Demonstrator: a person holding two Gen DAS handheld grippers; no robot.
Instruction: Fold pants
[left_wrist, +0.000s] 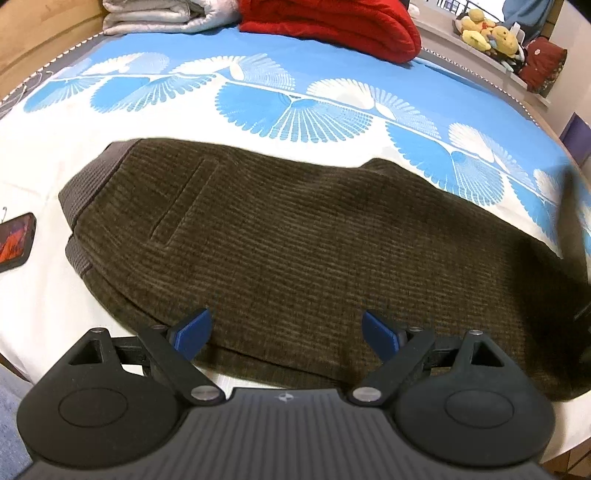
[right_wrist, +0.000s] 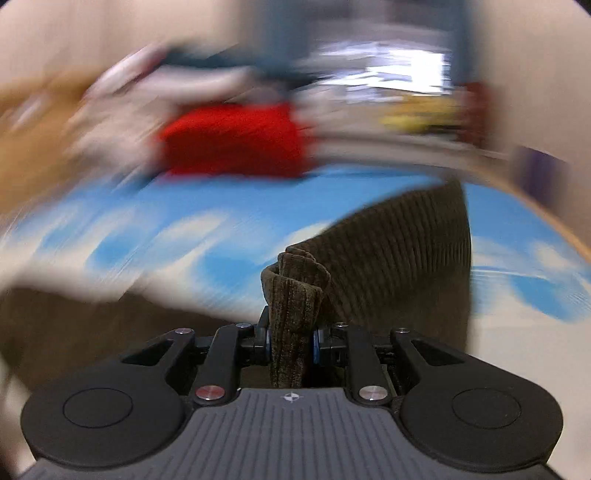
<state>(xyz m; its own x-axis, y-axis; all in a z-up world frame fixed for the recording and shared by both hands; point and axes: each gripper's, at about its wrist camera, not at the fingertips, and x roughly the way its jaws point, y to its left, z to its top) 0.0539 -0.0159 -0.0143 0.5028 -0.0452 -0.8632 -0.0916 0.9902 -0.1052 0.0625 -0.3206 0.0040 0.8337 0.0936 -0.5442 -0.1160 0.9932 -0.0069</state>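
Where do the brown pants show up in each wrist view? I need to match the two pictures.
Left wrist view: the pants lie flat across the middle of the bed, their near edge between the open fingers of the left tool.
Right wrist view: a bunched fold of the pants is clamped in the right tool, low centre, with more cloth rising to the right.
Shared landmark: the red blanket at the far end.

Corduroy pants (left_wrist: 295, 236) are lying across the near part of a bed (left_wrist: 44, 295), waistband to the left. A phone (left_wrist: 16, 240) is sitting left of them. Folded blankets (left_wrist: 325, 26) are resting at the bed's far edge, plush toys (left_wrist: 487, 31) sitting on a ledge behind, right.
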